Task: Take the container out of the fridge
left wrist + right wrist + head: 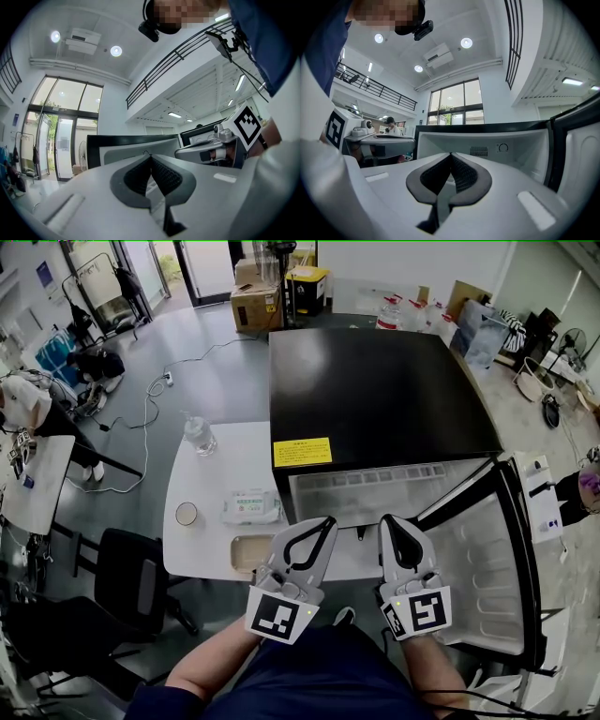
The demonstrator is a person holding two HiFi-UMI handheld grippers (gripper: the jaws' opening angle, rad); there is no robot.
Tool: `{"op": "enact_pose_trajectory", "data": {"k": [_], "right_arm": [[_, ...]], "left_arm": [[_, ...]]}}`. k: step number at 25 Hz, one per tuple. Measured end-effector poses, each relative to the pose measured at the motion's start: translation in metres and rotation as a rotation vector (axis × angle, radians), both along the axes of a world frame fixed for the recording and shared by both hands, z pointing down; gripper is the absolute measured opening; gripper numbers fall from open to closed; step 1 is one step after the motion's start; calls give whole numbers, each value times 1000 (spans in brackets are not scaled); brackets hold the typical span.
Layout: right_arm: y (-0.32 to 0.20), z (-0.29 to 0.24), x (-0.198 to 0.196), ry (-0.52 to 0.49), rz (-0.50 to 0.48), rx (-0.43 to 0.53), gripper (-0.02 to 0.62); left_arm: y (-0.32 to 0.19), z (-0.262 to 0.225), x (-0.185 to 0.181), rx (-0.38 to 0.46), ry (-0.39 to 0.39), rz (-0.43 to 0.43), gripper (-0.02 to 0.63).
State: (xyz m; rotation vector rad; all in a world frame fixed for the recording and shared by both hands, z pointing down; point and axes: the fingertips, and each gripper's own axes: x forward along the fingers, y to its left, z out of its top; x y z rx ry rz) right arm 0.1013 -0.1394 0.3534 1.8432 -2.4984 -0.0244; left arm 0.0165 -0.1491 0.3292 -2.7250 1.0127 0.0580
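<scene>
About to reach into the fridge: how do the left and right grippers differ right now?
The left gripper sits over the white table's edge, by the fridge's left corner; the right gripper sits before the fridge's open front. In the head view the left gripper angles rightward, while the right gripper angles slightly left. Both are shut, empty and outside the fridge.
</scene>
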Motion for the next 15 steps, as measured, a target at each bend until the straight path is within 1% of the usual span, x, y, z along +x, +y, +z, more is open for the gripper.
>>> {"op": "enact_pose_trajectory", "data": {"k": [3,6,9,13,15], "right_arm": [[1,0,-1,-3,-6,-3,6],[1,0,-2,-3,-12,-3,6],[1,2,-3,-3,-14,-4,6],[2,2,-3,-4,-14,-3,6],[2,1,-3,-5,-13,-3,6]], "left_arm": [[1,4,-1,-26,-3,-6,5],[1,2,0,-9,-5,-2,5],[2,5,1,-21,-3,-5,5],[2,1,0,-2,-1,-4,5],[2,4,-1,-16,-3,-7,4]]}}
